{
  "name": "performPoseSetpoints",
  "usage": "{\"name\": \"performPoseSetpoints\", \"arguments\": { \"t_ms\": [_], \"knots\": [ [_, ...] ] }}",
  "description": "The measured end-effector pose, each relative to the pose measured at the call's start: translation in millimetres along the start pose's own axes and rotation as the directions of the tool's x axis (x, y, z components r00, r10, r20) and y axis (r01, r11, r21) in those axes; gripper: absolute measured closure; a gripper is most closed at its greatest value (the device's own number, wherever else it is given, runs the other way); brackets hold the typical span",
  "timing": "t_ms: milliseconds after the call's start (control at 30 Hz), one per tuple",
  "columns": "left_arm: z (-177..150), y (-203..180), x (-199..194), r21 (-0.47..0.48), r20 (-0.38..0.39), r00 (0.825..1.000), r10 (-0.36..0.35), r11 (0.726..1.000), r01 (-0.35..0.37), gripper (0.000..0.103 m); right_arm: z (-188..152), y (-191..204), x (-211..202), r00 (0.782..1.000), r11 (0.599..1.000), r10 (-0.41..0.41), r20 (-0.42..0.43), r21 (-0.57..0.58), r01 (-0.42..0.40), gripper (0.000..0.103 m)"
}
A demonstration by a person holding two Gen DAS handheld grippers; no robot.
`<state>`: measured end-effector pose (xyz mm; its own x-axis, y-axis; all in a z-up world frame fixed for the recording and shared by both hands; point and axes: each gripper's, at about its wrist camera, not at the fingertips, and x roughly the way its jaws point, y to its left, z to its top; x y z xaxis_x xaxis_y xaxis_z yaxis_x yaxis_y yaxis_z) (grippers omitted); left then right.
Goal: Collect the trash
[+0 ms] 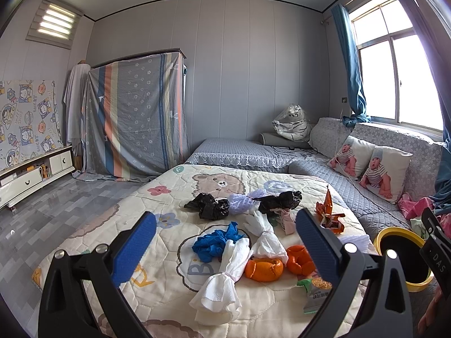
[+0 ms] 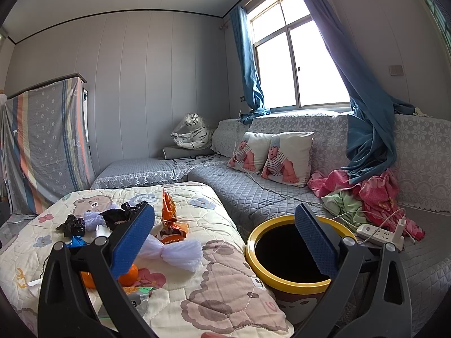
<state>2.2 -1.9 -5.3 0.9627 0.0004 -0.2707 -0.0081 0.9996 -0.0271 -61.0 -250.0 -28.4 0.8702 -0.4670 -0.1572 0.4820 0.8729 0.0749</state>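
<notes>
Left wrist view, left to right. Left tool (image 1: 225, 249): blue-padded fingers spread wide, empty, held above the cartoon-printed quilted cover (image 1: 157, 197) that carried the trash.

Centre of frame: crumpled blue disposable glove (image 1: 214, 240); two crumpled black plastic bags (image 1: 210, 205); twisted white tissue paper (image 1: 222, 280); white glove (image 1: 258, 222); orange mandarin peel pieces (image 1: 263, 269).

Right of centre: torn orange snack wrapper (image 1: 328, 214); green-and-white printed packet (image 1: 315, 293) at lower right, partly behind the right finger.

Far right edge: yellow-rimmed round waste bin (image 1: 380, 236), just beside the cover.

Right wrist view, left to right. Right tool (image 2: 225, 249): fingers spread wide, empty. Pale lilac foam fruit netting (image 2: 174, 252) lay at frame centre. The bin (image 2: 253, 242) stood in the lower centre-right, dark inside, between the cover and the grey quilted sofa (image 2: 253, 197).
</notes>
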Motion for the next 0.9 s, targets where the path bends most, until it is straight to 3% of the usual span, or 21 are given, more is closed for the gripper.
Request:
{"name": "performPoseSetpoints", "arguments": {
  "t_ms": [900],
  "knots": [
    [-3.2, 0.9, -1.2, -0.001, -0.008, 1.000, -0.004, 1.000, 0.004, 0.007, -3.3, 1.7, 2.1, 1.000, 1.000, 0.000, 0.003, 0.002, 0.000, 0.008]
  ]
}}
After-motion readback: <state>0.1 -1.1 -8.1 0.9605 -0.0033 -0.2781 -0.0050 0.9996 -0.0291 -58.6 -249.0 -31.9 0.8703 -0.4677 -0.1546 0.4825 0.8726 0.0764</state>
